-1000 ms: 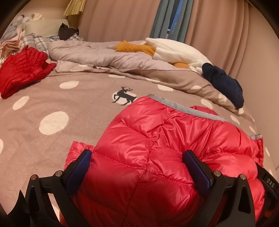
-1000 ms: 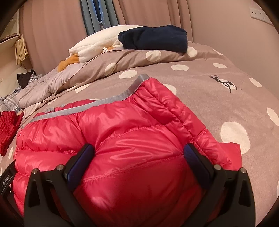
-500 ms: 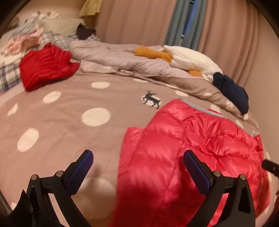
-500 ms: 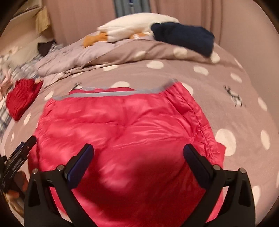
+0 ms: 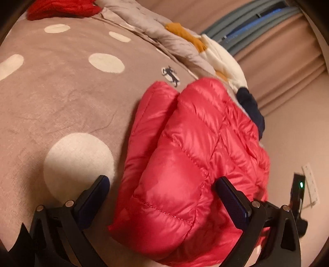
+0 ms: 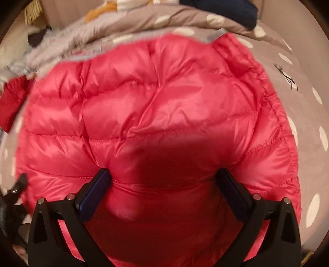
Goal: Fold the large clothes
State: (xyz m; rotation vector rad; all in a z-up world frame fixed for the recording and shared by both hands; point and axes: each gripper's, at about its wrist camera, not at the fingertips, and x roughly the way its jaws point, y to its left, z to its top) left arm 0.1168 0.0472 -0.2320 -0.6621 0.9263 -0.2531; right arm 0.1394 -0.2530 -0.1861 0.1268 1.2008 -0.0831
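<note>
A bright red quilted down jacket (image 5: 191,156) lies folded on the taupe polka-dot bed cover (image 5: 61,98). It also fills the right wrist view (image 6: 156,115). My left gripper (image 5: 164,197) is open, its jaws wide apart, at the jacket's near left edge, with the right finger against the fabric. My right gripper (image 6: 164,187) is open and hangs low over the jacket, both fingers against its surface, with nothing clamped. The jacket's far side is hidden by its own bulk.
A rumpled grey duvet (image 5: 148,26) with cream and mustard clothes (image 5: 222,55) lies along the far side. A navy garment (image 5: 250,108) sits beyond the jacket. Another red garment (image 5: 59,8) lies at the far left. Curtains (image 5: 287,57) and a wall socket (image 5: 310,182) are behind.
Both grippers, which stayed open, pulled back from the jacket and then came in close over it again. The left view has swung and tilted to the jacket's left edge.
</note>
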